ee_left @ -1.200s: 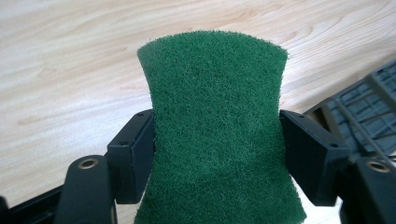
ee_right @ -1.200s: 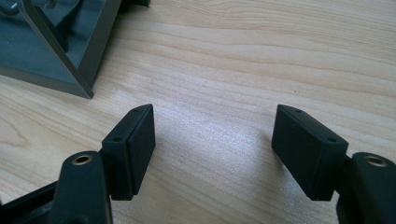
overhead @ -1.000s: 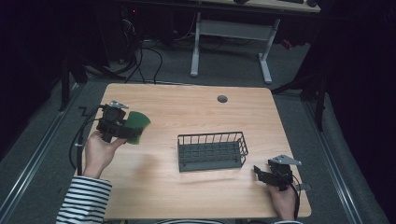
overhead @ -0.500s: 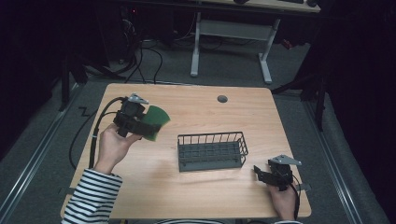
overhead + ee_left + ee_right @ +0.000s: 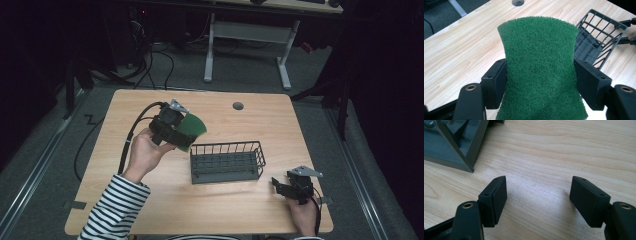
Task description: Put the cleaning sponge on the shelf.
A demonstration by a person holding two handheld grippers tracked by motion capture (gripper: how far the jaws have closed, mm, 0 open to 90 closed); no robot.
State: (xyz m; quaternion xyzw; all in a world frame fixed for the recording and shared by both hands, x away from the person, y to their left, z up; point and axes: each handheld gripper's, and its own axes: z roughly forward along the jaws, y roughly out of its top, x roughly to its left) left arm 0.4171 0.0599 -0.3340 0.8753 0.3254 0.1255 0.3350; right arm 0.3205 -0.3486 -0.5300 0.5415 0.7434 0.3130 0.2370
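Nearest the person, at the front right corner of the wooden surface [image 5: 165,200], the right gripper [image 5: 291,187] rests low with its jaws apart and nothing between them; its own view has bare wood in the gap and a corner of the wire basket [image 5: 454,147] just beyond. It seems to be waiting, with no part in the work at this point.

Farther in, on the left side, the left gripper [image 5: 176,131] is held up above the surface by a hand [image 5: 144,152] in a striped sleeve [image 5: 112,210]. Its jaws are clamped on a green scouring pad [image 5: 540,67], one on each side edge, so the pad bows slightly and sticks out forward. In the high view the pad [image 5: 190,131] hangs in the air just beside the basket's left end, near its rim but not over the inside.

The wire basket [image 5: 227,161] sits in the middle of the surface, upright, long side toward the person. As far as the pictures show, it holds nothing; its dark slotted floor is bare.

My reading is that the pad is meant for the basket. The pick-up is done and the carry is most of the way there. What is left is bringing the pad over the rim, lowering it inside and letting go.

At the far edge there is a round cable hole [image 5: 238,106] in the wood, and beyond it the white legs of another desk [image 5: 247,45].
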